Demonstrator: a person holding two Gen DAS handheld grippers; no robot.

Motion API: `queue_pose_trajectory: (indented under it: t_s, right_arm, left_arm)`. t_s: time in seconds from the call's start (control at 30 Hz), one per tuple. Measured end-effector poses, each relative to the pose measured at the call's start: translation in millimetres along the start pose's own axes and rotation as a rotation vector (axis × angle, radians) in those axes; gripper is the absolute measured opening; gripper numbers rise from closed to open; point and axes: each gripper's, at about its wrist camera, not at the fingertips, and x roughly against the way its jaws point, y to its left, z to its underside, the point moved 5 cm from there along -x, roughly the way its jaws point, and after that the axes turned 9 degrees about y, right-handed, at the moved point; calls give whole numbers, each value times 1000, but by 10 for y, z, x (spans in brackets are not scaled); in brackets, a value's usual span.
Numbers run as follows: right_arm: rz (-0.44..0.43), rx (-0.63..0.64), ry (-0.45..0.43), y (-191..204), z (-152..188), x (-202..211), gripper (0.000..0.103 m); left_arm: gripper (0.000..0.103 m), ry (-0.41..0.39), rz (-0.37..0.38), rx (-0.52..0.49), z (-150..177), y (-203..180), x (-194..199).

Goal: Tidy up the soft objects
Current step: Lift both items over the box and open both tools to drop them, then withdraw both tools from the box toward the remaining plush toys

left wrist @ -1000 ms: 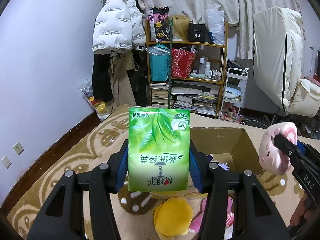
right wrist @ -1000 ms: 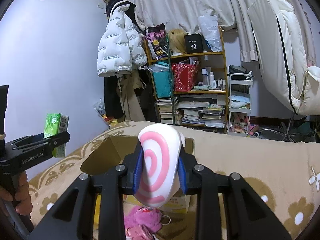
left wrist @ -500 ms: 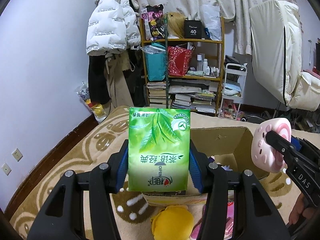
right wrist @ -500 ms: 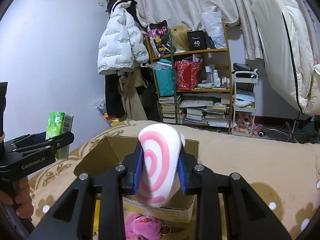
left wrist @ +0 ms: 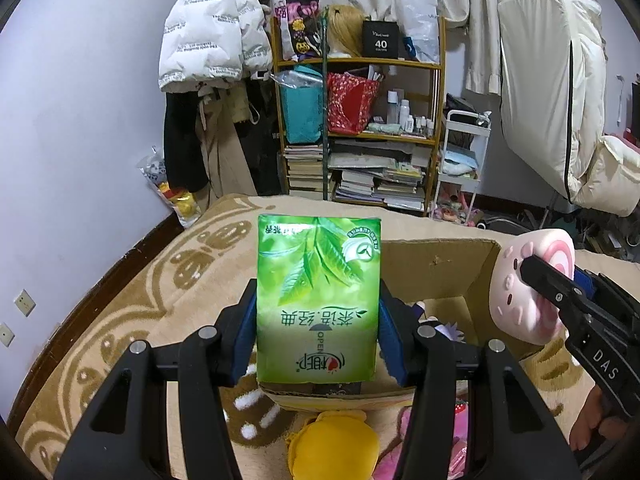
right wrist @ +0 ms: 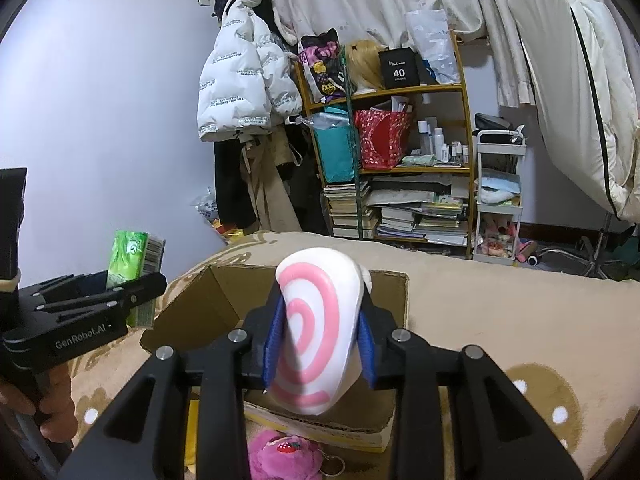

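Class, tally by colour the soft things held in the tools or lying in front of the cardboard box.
Green: 1, green tissue pack
Pink-and-white: 1, swirl-patterned plush
Yellow: 1, yellow plush
Magenta: 1, magenta plush
Total: 4

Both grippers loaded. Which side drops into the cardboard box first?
Right, probably. The right gripper holds the pink-swirl white plush over the open brown cardboard box; the left gripper's green tissue pack sits nearer the front wall.
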Motion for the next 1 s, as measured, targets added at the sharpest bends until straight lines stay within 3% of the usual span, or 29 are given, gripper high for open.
queue_pose_trajectory:
  t_s: [0.53, 0.7, 1.0]
  right_arm:
    - [-56, -26, 35, -51, 61, -124, 44]
    - [-69, -22, 61, -22, 104, -169, 49]
    - [-70, -47, 60, -48, 121, -91, 81]
  left_arm:
    - [52, 85, 24, -14, 113, -81, -202]
    - [61, 98, 9, -25, 151, -82, -249]
    - [69, 130, -34, -29, 211, -1, -240]
